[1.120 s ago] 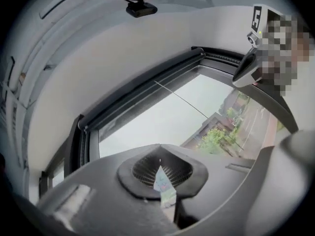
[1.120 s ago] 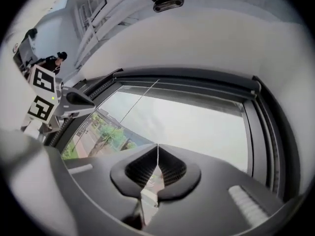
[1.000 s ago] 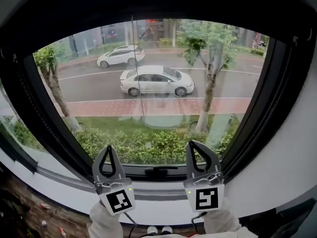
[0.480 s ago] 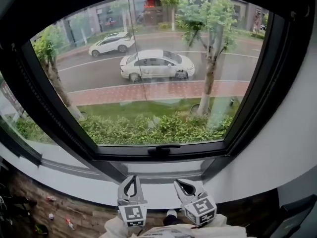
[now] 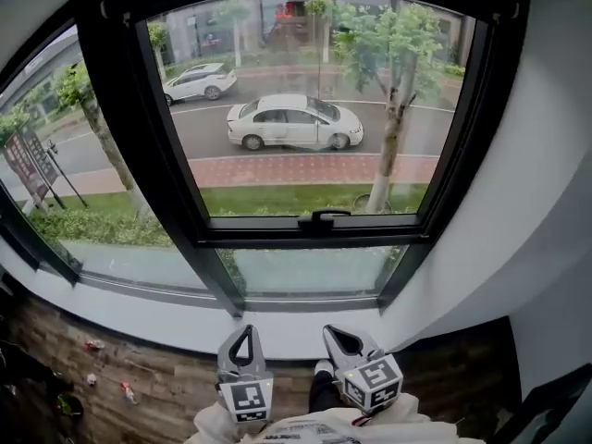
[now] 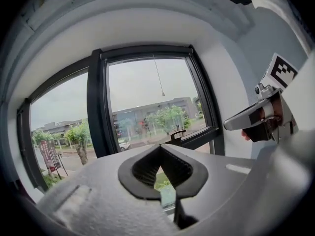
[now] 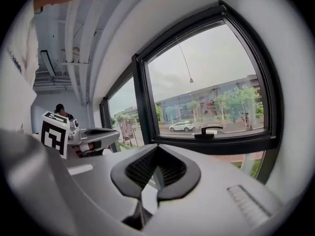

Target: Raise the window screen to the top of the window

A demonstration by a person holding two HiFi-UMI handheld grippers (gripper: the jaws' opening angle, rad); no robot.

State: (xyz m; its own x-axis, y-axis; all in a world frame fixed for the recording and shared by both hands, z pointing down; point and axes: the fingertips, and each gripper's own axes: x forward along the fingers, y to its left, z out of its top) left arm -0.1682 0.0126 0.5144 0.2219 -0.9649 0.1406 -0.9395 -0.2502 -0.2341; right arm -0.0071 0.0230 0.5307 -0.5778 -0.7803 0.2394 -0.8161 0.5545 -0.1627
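Both the left gripper (image 5: 242,333) and the right gripper (image 5: 330,333) have their jaws closed together on nothing, held side by side low beneath the window (image 5: 268,232), while the window screen itself cannot be made out, only a thin cord (image 6: 157,75) hanging from the window's top edge.

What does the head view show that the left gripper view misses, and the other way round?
Only the head view shows the brick wall under the sill and the left gripper from outside, held low below the window. Only the left gripper view shows the ceiling and, close up, that gripper's jaws shut on nothing. Both show the black window frame, its handle and the right gripper.
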